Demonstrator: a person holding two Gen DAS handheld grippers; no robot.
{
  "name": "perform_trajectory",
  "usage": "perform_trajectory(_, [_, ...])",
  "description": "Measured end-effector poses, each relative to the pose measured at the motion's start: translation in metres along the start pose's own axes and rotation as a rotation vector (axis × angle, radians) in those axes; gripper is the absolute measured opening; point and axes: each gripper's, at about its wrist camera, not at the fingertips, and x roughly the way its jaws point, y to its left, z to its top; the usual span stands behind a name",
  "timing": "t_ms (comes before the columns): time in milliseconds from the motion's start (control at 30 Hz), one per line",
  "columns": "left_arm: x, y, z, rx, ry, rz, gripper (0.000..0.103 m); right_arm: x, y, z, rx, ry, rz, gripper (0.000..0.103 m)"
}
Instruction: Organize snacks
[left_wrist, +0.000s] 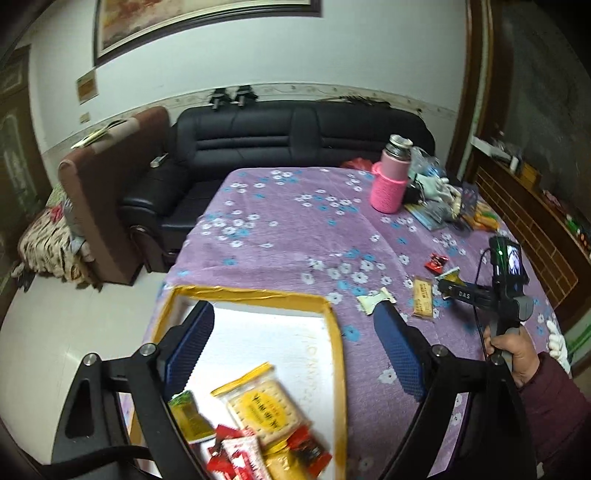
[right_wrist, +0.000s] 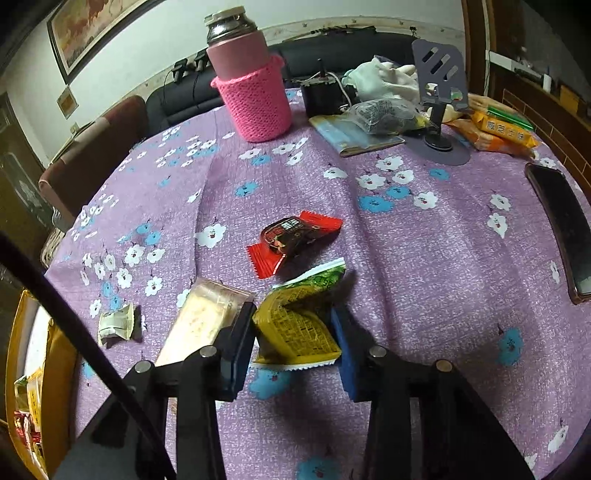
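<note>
Left wrist: box (left_wrist: 334, 354) holds snack packets (left_wrist: 264, 404), jaws spread empty; right jaws grip yellow-green packet (right_wrist: 295, 325).

A black leather sofa (left_wrist: 258, 147) stands against a white wall (left_wrist: 258, 55) under a framed painting (left_wrist: 177, 22).

Left wrist cam sits high over the box (left_wrist: 334, 325), looking across the bench (left_wrist: 280, 236) toward the sofa (left_wrist: 258, 147) at 12 o'clock. Right wrist cam hangs way lower, close over the bench (right_wrist: 424, 258). Both catch the pink bottle (left_wrist: 389, 177) (right_wrist: 251, 92), at 1 o'clock and 11 o'clock.
</note>
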Motion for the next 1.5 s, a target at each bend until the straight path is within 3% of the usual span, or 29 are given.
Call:
perform_trajectory(333, [-0.001, 0.022, -0.021, -0.110, 0.033, -0.043, 0.088, -0.048, -0.028, -0.023, 0.098, -0.043, 0.093, 0.039])
perform_trajectory(467, [-0.024, 0.035, -0.034, -0.127, 0.020, 0.002, 0.088, -0.071, -0.036, -0.037, 0.127, -0.071, 0.149, 0.039])
perform_trajectory(567, [-0.048, 0.059, -0.046, -0.210, 0.008, 0.044, 0.088, -0.082, -0.039, -0.046, 0.133, -0.103, 0.168, 0.039])
perform_trajectory(667, [-0.077, 0.078, -0.063, -0.300, -0.027, 0.069, 0.088, -0.083, -0.037, -0.050, 0.112, -0.113, 0.172, 0.039])
perform_trajectory(833, [-0.104, 0.086, -0.087, -0.368, -0.060, 0.111, 0.089, -0.078, -0.031, -0.055, 0.058, -0.107, 0.164, 0.040])
perform_trajectory(1200, [-0.108, 0.080, -0.122, -0.459, -0.082, 0.076, 0.090, -0.083, -0.012, -0.064, -0.043, -0.145, 0.139, 0.040])
perform_trajectory(1500, [-0.103, 0.093, -0.137, -0.468, -0.099, 0.079, 0.091, -0.077, -0.015, -0.068, -0.021, -0.153, 0.107, 0.040])
